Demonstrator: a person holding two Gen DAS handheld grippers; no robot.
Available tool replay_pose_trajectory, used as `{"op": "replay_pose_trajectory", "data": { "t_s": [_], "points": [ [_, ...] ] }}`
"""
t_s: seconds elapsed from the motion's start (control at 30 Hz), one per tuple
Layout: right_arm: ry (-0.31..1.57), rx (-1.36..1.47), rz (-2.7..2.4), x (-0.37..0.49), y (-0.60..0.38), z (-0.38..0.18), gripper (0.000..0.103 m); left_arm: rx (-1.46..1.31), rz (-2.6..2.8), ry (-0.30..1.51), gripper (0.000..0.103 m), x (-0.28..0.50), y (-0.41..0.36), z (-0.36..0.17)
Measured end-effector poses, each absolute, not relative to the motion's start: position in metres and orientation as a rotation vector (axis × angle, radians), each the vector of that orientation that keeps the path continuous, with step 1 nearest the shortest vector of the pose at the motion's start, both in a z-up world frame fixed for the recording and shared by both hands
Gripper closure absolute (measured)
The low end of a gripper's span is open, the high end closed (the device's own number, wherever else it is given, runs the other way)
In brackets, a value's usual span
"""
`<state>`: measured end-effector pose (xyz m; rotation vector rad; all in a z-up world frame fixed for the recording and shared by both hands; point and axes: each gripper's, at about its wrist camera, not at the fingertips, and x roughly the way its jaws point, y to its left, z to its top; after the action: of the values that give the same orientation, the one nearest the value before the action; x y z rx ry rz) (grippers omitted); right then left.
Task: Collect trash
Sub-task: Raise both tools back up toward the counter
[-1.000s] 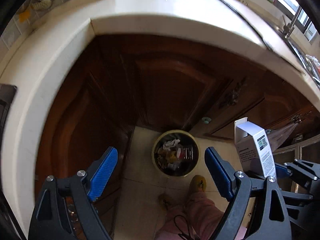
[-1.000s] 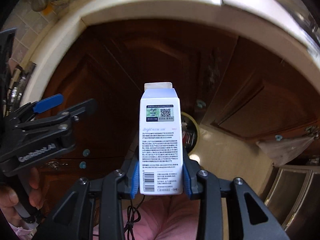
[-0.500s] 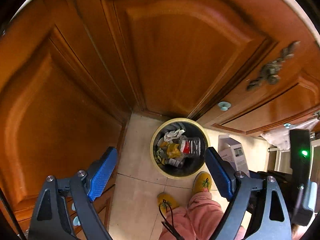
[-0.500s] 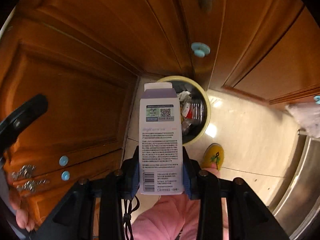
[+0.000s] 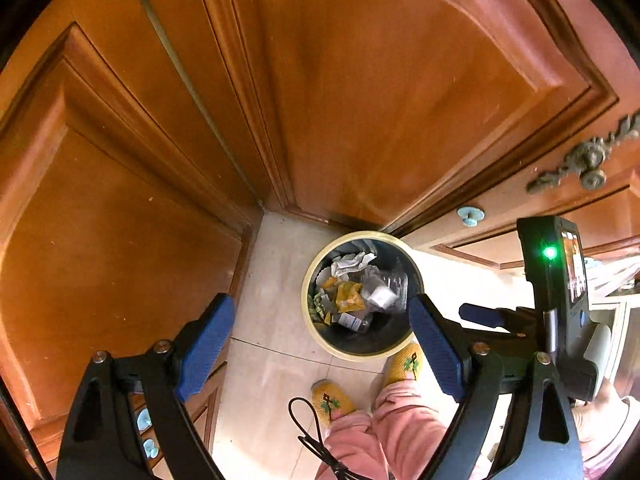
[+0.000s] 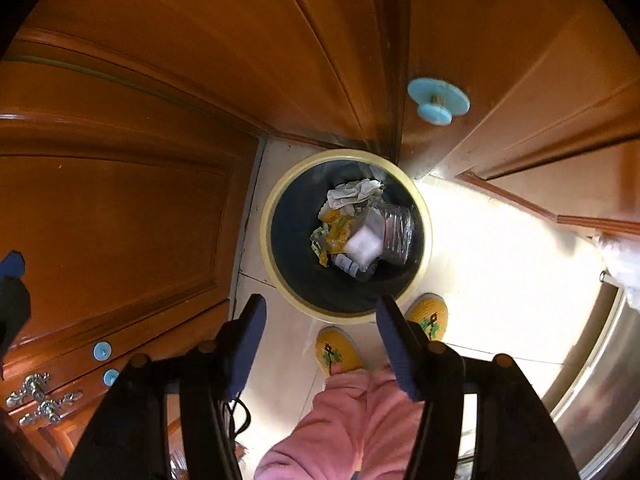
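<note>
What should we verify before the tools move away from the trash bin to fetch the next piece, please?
1. Right tool empty, jaws apart: ok.
2. Left tool empty, jaws apart: ok.
3. White box lies inside the trash bin, below its rim: ok.
4. Nothing hangs over the bin's rim: ok.
5. Bin has room for more, with the pile well under the rim: ok.
6. No trash dropped on the floor tiles beside the bin: ok where visible; cannot tell behind the tools and the person's legs.
</note>
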<state>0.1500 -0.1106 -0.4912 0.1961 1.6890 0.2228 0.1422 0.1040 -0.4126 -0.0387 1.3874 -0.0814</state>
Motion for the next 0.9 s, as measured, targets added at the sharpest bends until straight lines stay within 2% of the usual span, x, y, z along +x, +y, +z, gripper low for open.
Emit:
{"op": "replay_pose_trajectory", "data": {
  "t_s": [0.33,0.73,0.9],
  "points": [
    [1.601,0.257,0.227,0.137,-0.128,-0.402,0.045,0.005,-0.132,1.353,0.014,0.148,0.094,-0.342],
    [1.274,0.270,0.187,0.084,-0.152,-0.249,0.045,-0.020,-0.217,1.118,0.014,0.133,0.079,-0.195],
    [1.156,0.235,0.192,0.066,-0.154,-0.195,0.045,-0.031,-0.262,1.028,0.013,0.128,0.069,-0.152]
  ]
}}
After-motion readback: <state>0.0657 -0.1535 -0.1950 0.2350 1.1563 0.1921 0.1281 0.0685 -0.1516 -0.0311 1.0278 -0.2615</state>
